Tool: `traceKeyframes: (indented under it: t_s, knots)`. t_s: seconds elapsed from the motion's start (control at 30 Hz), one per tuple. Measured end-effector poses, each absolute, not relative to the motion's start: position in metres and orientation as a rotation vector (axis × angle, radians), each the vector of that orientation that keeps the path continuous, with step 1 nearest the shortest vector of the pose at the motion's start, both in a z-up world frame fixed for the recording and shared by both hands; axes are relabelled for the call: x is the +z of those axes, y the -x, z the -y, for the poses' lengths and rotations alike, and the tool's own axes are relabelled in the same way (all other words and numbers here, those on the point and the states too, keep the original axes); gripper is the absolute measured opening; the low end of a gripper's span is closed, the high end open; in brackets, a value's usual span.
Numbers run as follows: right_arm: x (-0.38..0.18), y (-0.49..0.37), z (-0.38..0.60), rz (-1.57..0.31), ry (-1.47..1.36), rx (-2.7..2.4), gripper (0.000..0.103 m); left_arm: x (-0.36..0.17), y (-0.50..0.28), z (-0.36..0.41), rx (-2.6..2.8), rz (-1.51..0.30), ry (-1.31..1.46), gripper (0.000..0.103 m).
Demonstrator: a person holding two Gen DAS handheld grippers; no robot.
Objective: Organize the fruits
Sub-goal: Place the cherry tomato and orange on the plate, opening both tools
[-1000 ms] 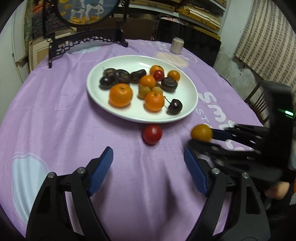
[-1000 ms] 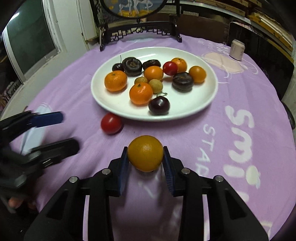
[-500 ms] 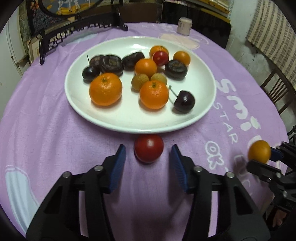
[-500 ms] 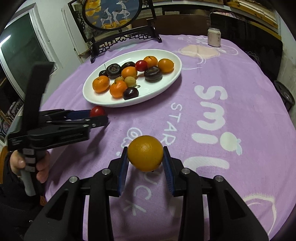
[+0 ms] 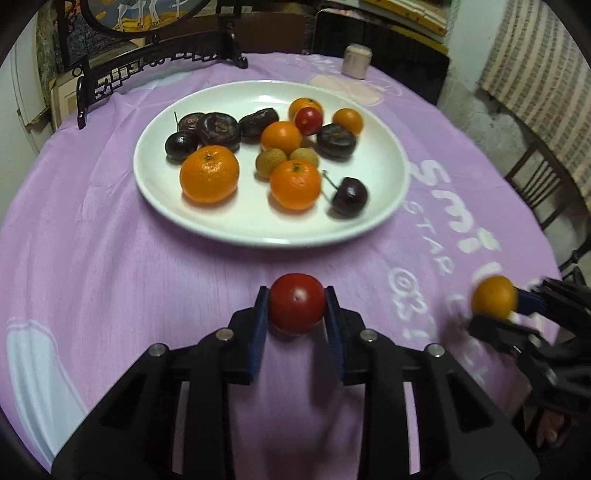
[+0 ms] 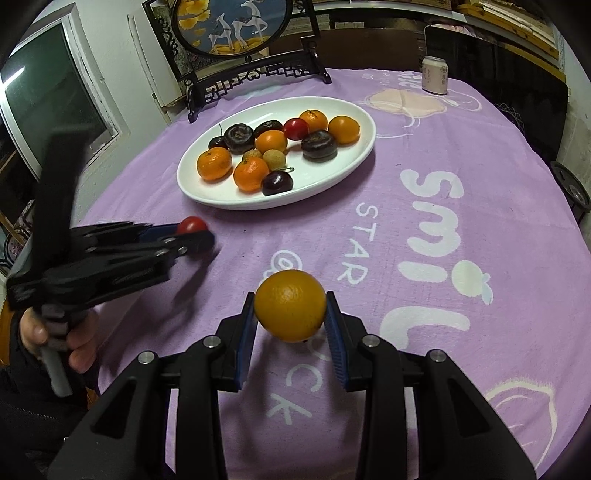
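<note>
Right now I am clamping a smooth, glossy red tomato (image 5: 296, 303) between the blue ribbed pads of my left gripper (image 5: 296, 314); both pads are pressing its sides. It is round, so it has no long axis to speak of, and a small pale dimple is facing the camera. It is sitting just short of the near rim of the white plate (image 5: 388, 155), over the purple tablecloth (image 5: 110, 277); I cannot tell whether it is touching the cloth.

My right gripper (image 6: 290, 314) is squeezing a small orange (image 6: 290, 305), dimpled and matte-skinned, nearly spherical, again with no clear axis. It is sitting above the cloth's white lettering (image 6: 434, 218), toward the table's near edge and well apart from the plate.

The plate is a shallow glazed oval, its long axis running left to right in the left wrist view, lying toward the far side of the table. On it are lying pebbly mandarins (image 5: 209, 173), two rough tan lychee-like fruits (image 5: 270, 161), wrinkled dark brown flattened fruits (image 5: 218, 129), a glossy dark cherry (image 5: 349, 196) with its stem pointing toward the plate's middle, and a shiny red tomato (image 5: 308, 120).

A pale can (image 6: 435, 74) is standing upright near the far edge, and a carved black stand with a round deer picture (image 6: 236, 26) is standing at the far left edge.
</note>
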State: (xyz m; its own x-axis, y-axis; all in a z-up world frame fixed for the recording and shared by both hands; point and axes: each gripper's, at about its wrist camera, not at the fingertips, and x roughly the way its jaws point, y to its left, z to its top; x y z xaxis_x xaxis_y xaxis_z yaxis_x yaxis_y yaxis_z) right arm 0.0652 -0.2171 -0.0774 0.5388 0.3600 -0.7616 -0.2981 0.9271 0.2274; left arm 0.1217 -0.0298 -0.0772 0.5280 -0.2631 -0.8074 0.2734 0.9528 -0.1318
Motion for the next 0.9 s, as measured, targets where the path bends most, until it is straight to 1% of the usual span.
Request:
traceKeyframes:
  t_s: [0.2,0.33,0.43,0.6,0.73,0.9]
  knots:
    - [-0.074,-0.078,0.204,-0.936,-0.053,0.409,0.036,-0.052,-0.094,0.014,-0.366,-0.895,0.017,0.029]
    - [-0.063,-0.094,0.194,-0.906,-0.024,0.414,0.036,-0.031,-0.095,0.000,-0.364,-0.856,0.043,0.029]
    - [-0.054,-0.118,0.188,-0.895,-0.036,0.420,0.036,-0.015,-0.112,-0.005,-0.324,-0.836,0.023,0.030]
    - [-0.040,-0.158,0.173,-0.876,-0.016,0.414,0.036,0.009,-0.171,0.000,-0.268,-0.787,0.009,0.030]
    - [-0.043,-0.189,0.167,-0.868,0.016,0.332,0.036,0.002,-0.217,0.012,-0.250,-0.817,0.041,0.030]
    - [-0.054,-0.204,0.173,-0.887,-0.018,0.339,0.036,-0.022,-0.236,0.013,-0.251,-0.870,0.077,0.030]
